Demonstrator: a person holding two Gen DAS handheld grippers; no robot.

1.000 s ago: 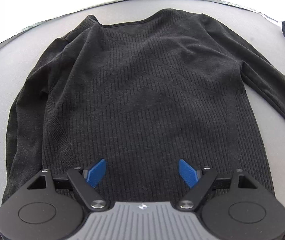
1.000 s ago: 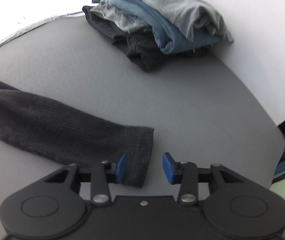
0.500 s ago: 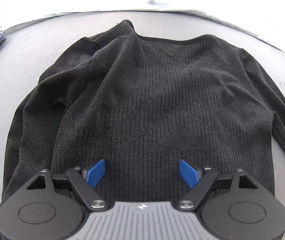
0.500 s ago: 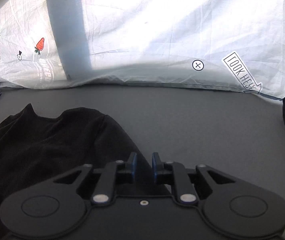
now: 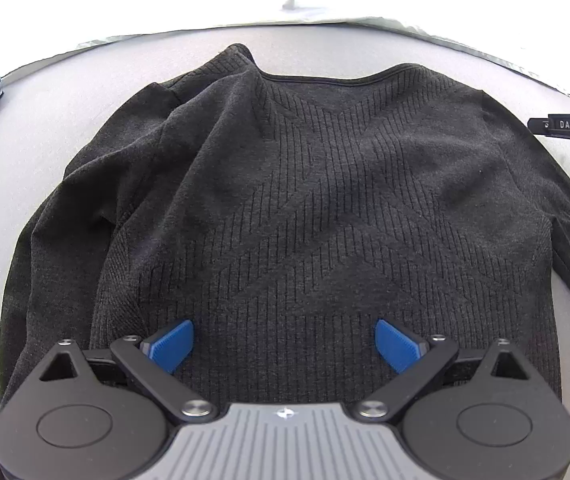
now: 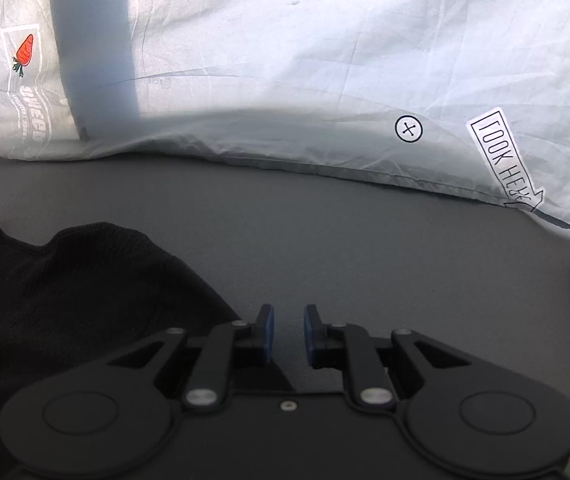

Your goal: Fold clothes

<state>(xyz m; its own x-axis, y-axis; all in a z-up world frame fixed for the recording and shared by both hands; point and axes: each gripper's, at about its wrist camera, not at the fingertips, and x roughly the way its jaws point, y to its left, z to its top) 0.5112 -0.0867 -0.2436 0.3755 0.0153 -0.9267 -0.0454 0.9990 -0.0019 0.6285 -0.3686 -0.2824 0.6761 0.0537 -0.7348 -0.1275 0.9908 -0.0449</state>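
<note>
Sweater (image 5: 325,208) flat; long axis hem-to-neck, neck pointing away fr camera.

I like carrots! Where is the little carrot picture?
In the right wrist view, the carrot is far upper left, printed on the pale sheet behind the grey table.

Two wrist cams, both seeing the sweater (image 5: 317,208)

Left's looking steeply down, close; right's facing lower, toward the sheet (image 6: 285,60).
</note>
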